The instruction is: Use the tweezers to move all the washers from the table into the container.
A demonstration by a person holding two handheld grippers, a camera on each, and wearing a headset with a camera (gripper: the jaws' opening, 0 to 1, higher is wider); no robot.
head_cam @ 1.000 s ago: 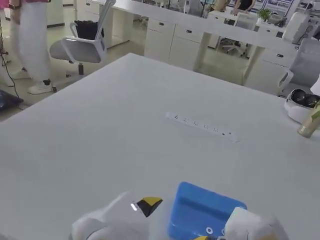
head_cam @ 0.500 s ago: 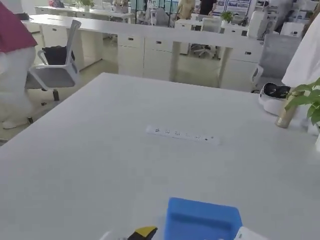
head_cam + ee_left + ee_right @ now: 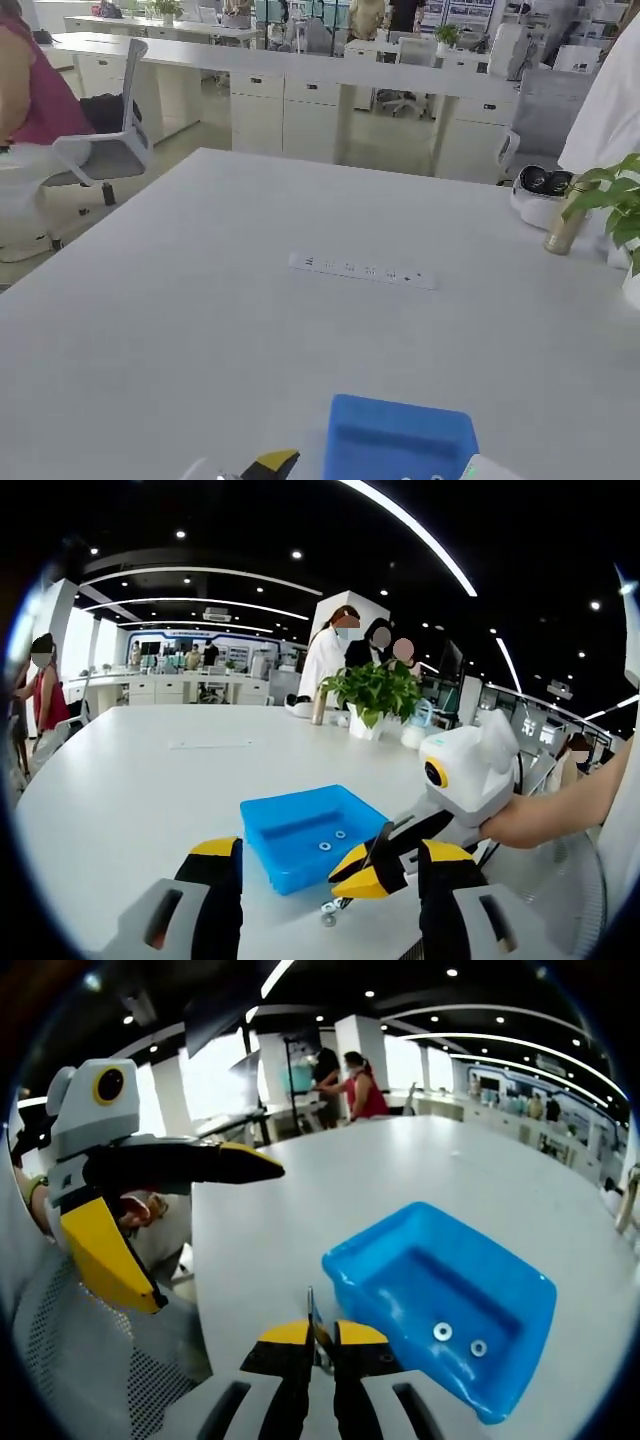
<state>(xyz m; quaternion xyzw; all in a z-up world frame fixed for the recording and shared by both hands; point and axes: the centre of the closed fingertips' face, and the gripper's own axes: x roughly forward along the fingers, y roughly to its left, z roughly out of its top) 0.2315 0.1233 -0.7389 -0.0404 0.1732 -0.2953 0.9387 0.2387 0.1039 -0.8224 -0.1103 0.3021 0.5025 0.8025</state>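
Observation:
The blue container (image 3: 400,435) sits at the near edge of the white table (image 3: 300,340). Two washers (image 3: 442,1332) lie inside it, also seen as two washers (image 3: 323,847) in the left gripper view. My right gripper (image 3: 313,1332) is shut on the thin metal tweezers (image 3: 310,1305), just short of the container's (image 3: 450,1300) near wall. In the left gripper view that right gripper (image 3: 375,865) holds the tweezers tips down over small metal pieces (image 3: 328,913) on the table. My left gripper (image 3: 330,855) stands wide open beside the container (image 3: 300,835), holding nothing.
A white power strip (image 3: 362,271) lies mid-table. A potted plant (image 3: 615,200), a bottle (image 3: 563,228) and a white bowl-like object (image 3: 540,195) stand at the far right. An office chair (image 3: 105,150) and a seated person are at the left; people stand past the table.
The head camera has tilted up, so the container and grippers sit lower in the picture. A person at the far left has moved to the chair. No move of the things themselves is plain.

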